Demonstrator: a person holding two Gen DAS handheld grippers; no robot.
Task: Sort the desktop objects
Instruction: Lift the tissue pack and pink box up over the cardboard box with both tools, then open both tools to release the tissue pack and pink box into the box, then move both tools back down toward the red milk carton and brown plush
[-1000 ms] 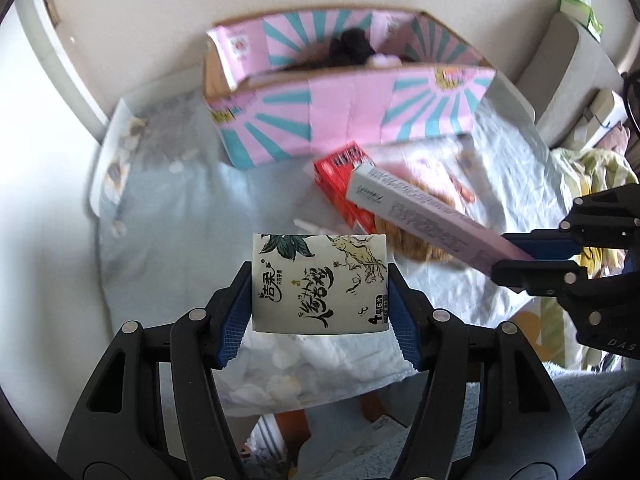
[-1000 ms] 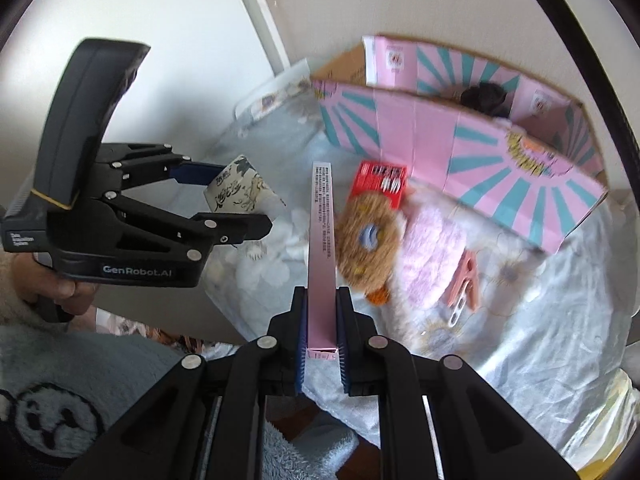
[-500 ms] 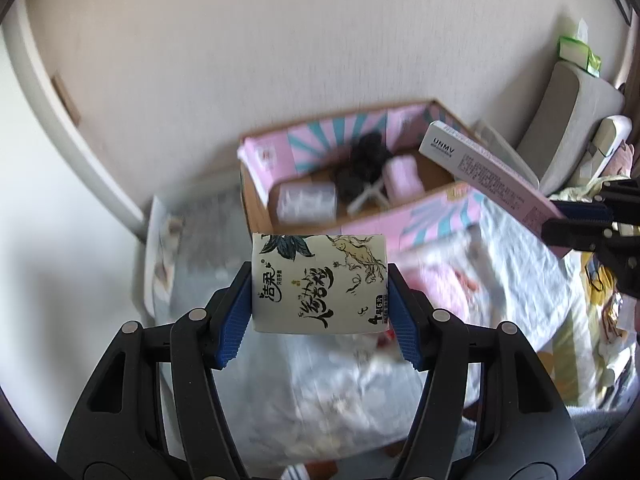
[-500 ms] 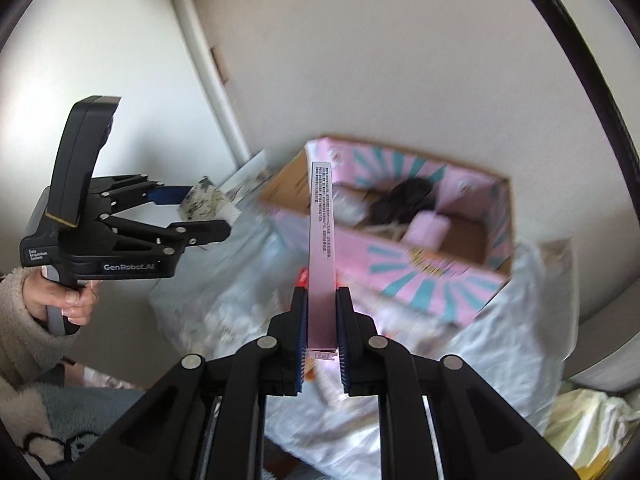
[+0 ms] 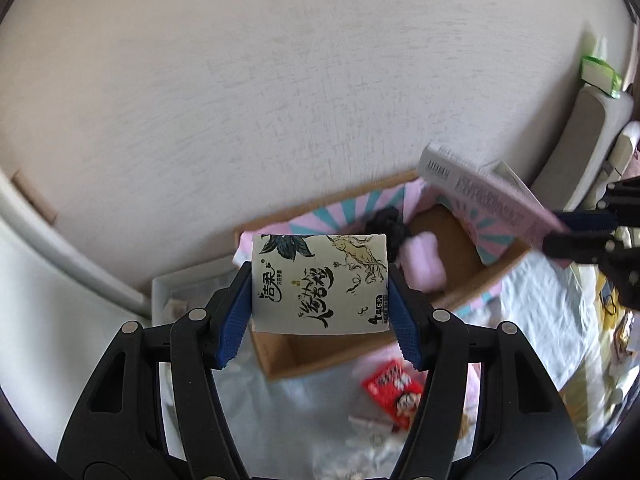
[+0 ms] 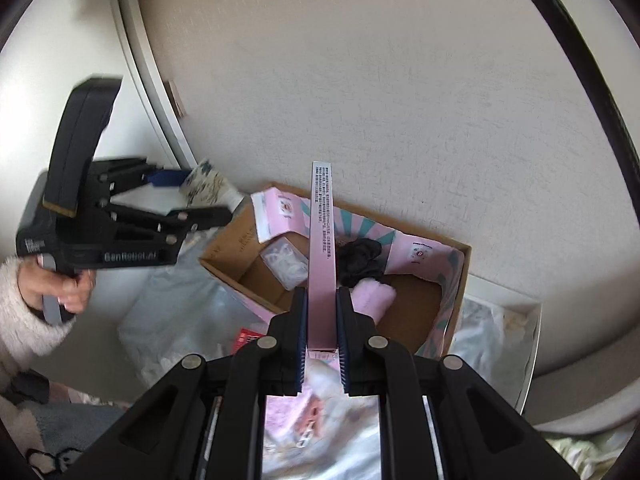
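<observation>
A pale textured wall [image 5: 280, 92] is filling most of both views, with a white pipe or trim [image 6: 148, 80] running down its left part. Below it a surface draped in crinkled pale plastic sheeting [image 5: 536, 312] is spreading out, and a grey cushioned seat [image 5: 580, 136] is standing at the far right of the left wrist view.

An open cardboard box [image 6: 456, 276], its flaps printed in pink and teal rays, is sitting on the sheeting against the wall. Inside it a black bundle [image 6: 360, 260], a fluffy pink item [image 6: 376, 300] and a clear plastic packet [image 6: 284, 264] are lying on the brown floor. A red packet [image 5: 394, 390] is lying on the sheeting just in front of the box; its print is too blurred to read.

The left gripper [image 5: 320, 300] is clamping a white tissue pack [image 5: 320, 284] with ink-style leaves and black lettering between its blue pads, holding it in the air over the box's near left corner. A hand [image 6: 68, 284] in a fuzzy pale sleeve is gripping that tool's handle.

The right gripper [image 6: 322, 332] is pinching a long, slim pink carton [image 6: 322, 240] by its near end, jaws closed tight on it. The carton is jutting out above the box's interior, its grey printed edge facing up.
</observation>
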